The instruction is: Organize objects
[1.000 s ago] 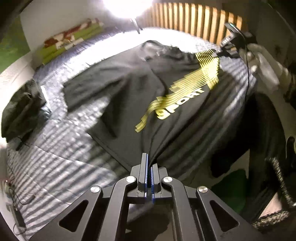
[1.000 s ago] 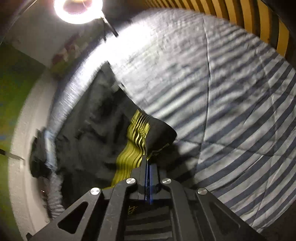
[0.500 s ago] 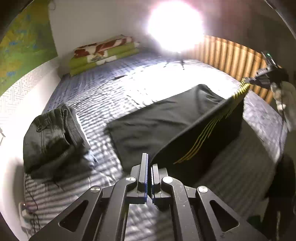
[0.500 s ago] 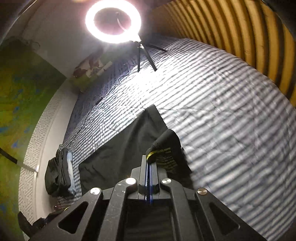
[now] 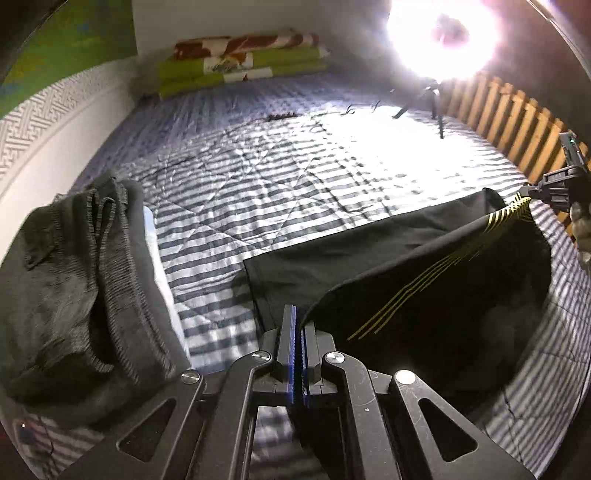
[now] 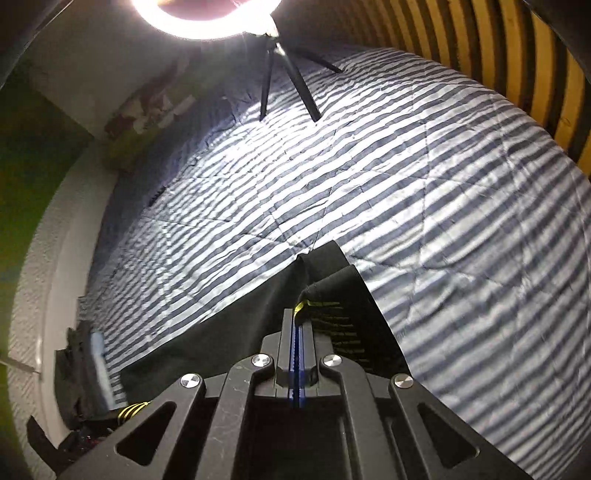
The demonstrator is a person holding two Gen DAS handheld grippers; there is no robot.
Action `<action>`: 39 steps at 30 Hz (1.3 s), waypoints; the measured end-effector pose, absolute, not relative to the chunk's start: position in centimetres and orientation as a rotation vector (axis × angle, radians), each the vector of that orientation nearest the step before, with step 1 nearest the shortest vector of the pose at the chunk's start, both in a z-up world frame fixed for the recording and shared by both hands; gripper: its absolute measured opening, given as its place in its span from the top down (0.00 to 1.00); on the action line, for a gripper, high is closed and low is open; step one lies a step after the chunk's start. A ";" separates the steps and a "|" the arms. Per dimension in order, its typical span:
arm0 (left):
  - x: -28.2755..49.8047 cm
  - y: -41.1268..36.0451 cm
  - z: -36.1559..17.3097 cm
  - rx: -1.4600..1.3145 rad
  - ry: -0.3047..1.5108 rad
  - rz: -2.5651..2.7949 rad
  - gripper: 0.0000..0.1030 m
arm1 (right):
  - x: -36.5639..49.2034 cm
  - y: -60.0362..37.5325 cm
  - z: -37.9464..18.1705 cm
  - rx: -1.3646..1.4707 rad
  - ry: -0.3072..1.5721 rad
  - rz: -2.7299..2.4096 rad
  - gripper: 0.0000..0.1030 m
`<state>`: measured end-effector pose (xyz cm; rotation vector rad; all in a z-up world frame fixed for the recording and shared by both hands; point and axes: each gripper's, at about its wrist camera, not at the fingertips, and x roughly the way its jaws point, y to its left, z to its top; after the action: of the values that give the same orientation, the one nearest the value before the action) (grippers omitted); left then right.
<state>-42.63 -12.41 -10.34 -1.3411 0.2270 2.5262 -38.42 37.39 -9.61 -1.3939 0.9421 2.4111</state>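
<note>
Holding the black T-shirt [image 5: 436, 280] between both hands, you have its yellow-striped front folded up off the striped bed [image 5: 280, 184]. Your left gripper [image 5: 298, 332] has its blue-padded fingers [image 5: 290, 332] pinched on the near fabric edge, and your right gripper [image 6: 297, 325] clamps the other corner, where a bit of yellow print shows at the tips. In the left wrist view that right gripper [image 5: 557, 184] sits at the far right, the shirt stretched taut between the two. The shirt's lower layer lies flat on the bed. A dark folded garment pile [image 5: 74, 291] rests on the bed to your left, apart from the shirt. Folded green blankets [image 5: 243, 62] lie against the far wall, and a ring light [image 6: 207, 18] on a tripod stands on the bed beyond.
</note>
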 end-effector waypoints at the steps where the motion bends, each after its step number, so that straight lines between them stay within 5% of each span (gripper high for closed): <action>1: -43.3 -12.4 -10.9 -1.355 0.222 2.522 0.99 | -39.2 37.4 -10.2 -1.410 0.938 2.397 0.99; 13: -49.2 -11.9 -16.8 -1.524 0.235 2.486 0.94 | -45.3 37.3 -13.5 -1.479 0.813 2.366 0.97; 15: -49.9 -11.8 -17.5 -1.566 0.264 2.527 0.87 | -46.0 37.1 -13.3 -1.495 0.764 2.390 0.90; 17: -50.2 -12.0 -17.5 -1.573 0.264 2.570 0.57 | -46.2 37.3 -12.5 -1.471 0.760 2.431 0.75; 20: -50.3 -13.0 -17.0 -1.568 0.228 2.631 0.57 | -45.6 37.7 -10.7 -1.392 0.737 2.509 0.49; 26: -48.0 -14.0 -15.3 -1.506 0.166 2.615 0.57 | -41.6 38.3 -9.7 -1.414 0.730 2.571 0.49; 29: -47.5 -13.2 -15.9 -1.502 0.284 2.580 0.57 | -38.8 37.3 -10.5 -1.454 0.563 2.558 0.49; 32: -48.8 -13.7 -16.9 -1.538 0.172 2.573 0.47 | -36.6 37.3 -11.8 -1.453 0.402 2.486 0.49; 36: -50.1 -13.8 -18.4 -1.556 0.107 2.595 0.52 | -35.3 38.3 -14.2 -1.521 0.418 2.431 0.49; 38: -50.3 -13.5 -19.0 -1.557 0.123 2.613 0.86 | -35.0 38.2 -15.0 -1.541 0.395 2.432 0.49; 39: -50.4 -13.3 -19.1 -1.557 0.129 2.621 0.89 | -34.9 38.0 -15.1 -1.534 0.371 2.440 0.49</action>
<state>-50.38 -13.34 -19.15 -1.5568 0.1290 2.6208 -34.89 38.01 -15.11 -1.5342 0.3705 2.4397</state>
